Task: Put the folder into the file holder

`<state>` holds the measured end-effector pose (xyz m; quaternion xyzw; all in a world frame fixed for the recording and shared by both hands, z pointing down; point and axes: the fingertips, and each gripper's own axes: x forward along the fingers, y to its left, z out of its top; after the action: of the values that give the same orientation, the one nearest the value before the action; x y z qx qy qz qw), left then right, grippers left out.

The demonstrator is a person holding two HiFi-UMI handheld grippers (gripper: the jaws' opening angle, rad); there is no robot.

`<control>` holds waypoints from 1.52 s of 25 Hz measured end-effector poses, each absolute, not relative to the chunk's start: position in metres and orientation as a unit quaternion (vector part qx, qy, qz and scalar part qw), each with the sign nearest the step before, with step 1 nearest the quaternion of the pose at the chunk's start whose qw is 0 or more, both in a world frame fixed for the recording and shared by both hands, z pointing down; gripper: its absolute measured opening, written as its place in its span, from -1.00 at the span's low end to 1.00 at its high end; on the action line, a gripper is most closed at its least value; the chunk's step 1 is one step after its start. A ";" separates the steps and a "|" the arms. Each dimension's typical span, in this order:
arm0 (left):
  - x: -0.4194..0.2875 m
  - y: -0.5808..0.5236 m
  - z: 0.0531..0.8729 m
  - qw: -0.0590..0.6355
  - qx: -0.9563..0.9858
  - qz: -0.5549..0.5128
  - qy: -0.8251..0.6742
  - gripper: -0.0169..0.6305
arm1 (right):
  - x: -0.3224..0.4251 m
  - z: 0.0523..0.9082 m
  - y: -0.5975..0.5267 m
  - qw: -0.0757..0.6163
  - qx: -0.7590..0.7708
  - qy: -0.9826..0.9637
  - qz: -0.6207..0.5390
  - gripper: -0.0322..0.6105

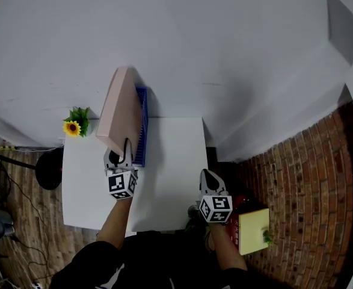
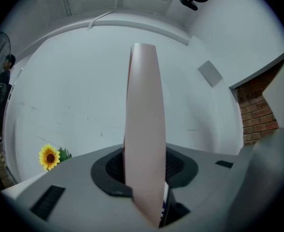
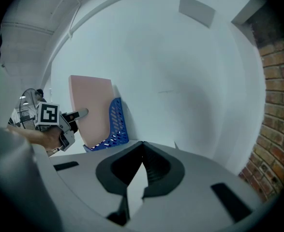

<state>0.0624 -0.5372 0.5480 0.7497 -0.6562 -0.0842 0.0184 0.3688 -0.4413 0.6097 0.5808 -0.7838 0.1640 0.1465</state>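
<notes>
Your left gripper (image 1: 123, 152) is clamped on the near lower edge of the flat pink folder (image 1: 121, 110). Its own view shows the pads pressing both faces, with the folder edge-on between the jaws. The folder stands on edge, leaning left, at the back edge of the white table (image 1: 170, 155), against the left side of the blue perforated plastic file holder (image 1: 141, 125). I read it as at the slot mouth, not seated; can't tell whether its bottom edge is inside yet. Your right gripper (image 1: 207, 174) hovers at the table's right edge toward the near corner, jaws all but together, nothing in them. For the insert, bring the folder to vertical, line its bottom edge up with the holder's opening, then lower it straight with no twist. The holder looks light and may slide or tip, so brace it with the right gripper if it shifts. Keep clear of the artificial sunflower (image 1: 73, 127) at the back left corner. Let go only once the folder stands on its own.
</notes>
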 end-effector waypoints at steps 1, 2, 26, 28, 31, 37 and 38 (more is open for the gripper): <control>0.062 -0.537 0.550 0.021 0.750 -0.083 -0.656 -0.46 | 0.369 0.610 -0.441 0.147 0.581 -0.783 0.164 -0.88; 0.063 -0.538 0.553 0.022 0.750 -0.081 -0.656 -0.46 | 0.370 0.610 -0.441 0.148 0.582 -0.782 0.164 -0.88; 0.062 -0.550 0.639 0.096 0.764 0.056 -0.635 -0.38 | 0.355 0.613 -0.436 0.147 0.585 -0.780 0.166 -0.88; 0.063 -0.550 0.647 0.102 0.765 0.068 -0.632 -0.37 | 0.354 0.614 -0.436 0.148 0.585 -0.780 0.165 -0.88; 0.063 -0.549 0.657 0.112 0.768 0.078 -0.626 -0.34 | 0.352 0.614 -0.434 0.149 0.585 -0.780 0.164 -0.88; 0.067 -0.547 0.649 0.114 0.784 0.067 -0.607 -0.19 | 0.346 0.615 -0.434 0.150 0.582 -0.782 0.165 -0.88; 0.068 -0.546 0.646 0.113 0.786 0.065 -0.604 -0.14 | 0.344 0.616 -0.434 0.150 0.581 -0.783 0.166 -0.88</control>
<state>0.0681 -0.5461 0.6462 0.7863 -0.6039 0.0648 0.1134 0.3444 -0.4336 0.6157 0.5811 -0.7825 0.1661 0.1495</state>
